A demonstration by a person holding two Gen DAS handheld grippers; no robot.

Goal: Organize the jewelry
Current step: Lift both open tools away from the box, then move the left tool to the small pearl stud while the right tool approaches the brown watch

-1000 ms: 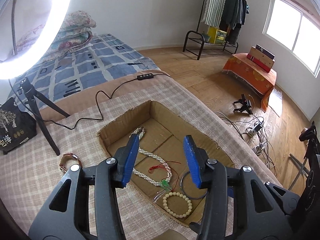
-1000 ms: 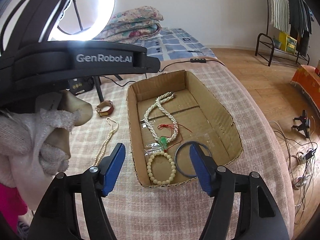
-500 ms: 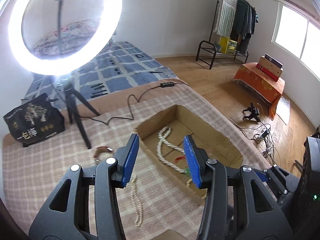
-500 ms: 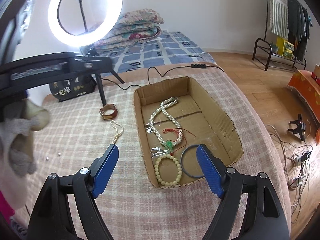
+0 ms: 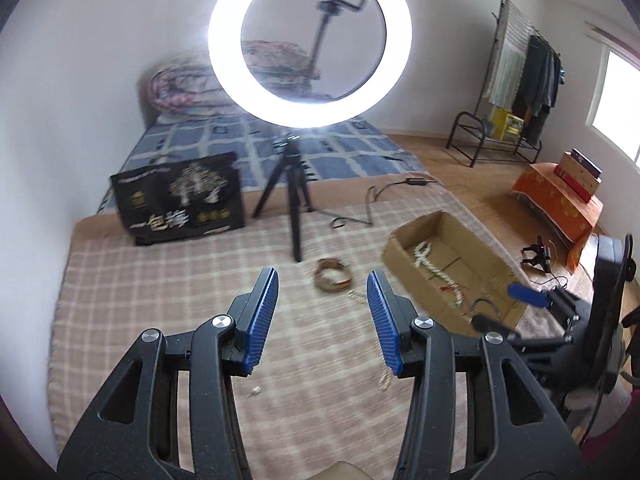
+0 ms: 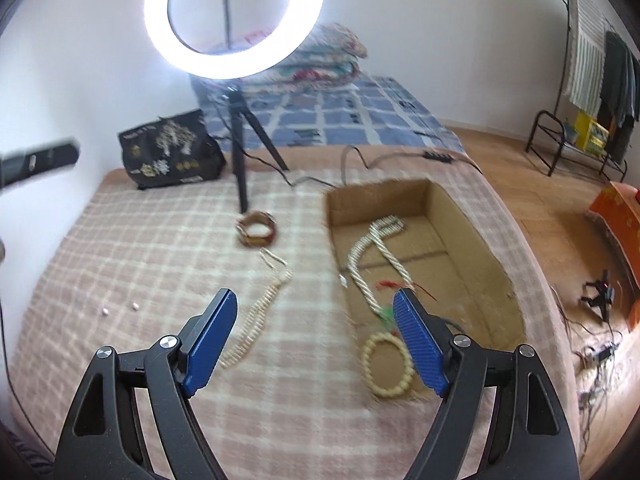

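Observation:
A cardboard box [image 6: 472,236] lies on the checked blanket and holds a white pearl rope [image 6: 362,256], a cream bead bracelet [image 6: 386,366] and a red-and-green cord. The box also shows in the left wrist view [image 5: 404,254]. A brown bracelet [image 6: 256,230] and a long cream bead necklace [image 6: 260,312] lie on the blanket left of the box; the brown bracelet also shows in the left wrist view [image 5: 332,276]. My left gripper [image 5: 322,320] is open and empty above the blanket. My right gripper [image 6: 316,344] is open wide and empty, above the necklace and the box's near corner.
A ring light on a black tripod [image 6: 240,152] stands behind the bracelet, its cable [image 6: 352,160] trailing past the box. A black bag [image 6: 172,150] stands at the back left. Two small loose beads [image 6: 120,309] lie on the blanket. The bed edge drops off right of the box.
The left gripper has swung left, away from the box, and now faces the ring light and bag. The right gripper has moved forward and left, over the necklace on the blanket.

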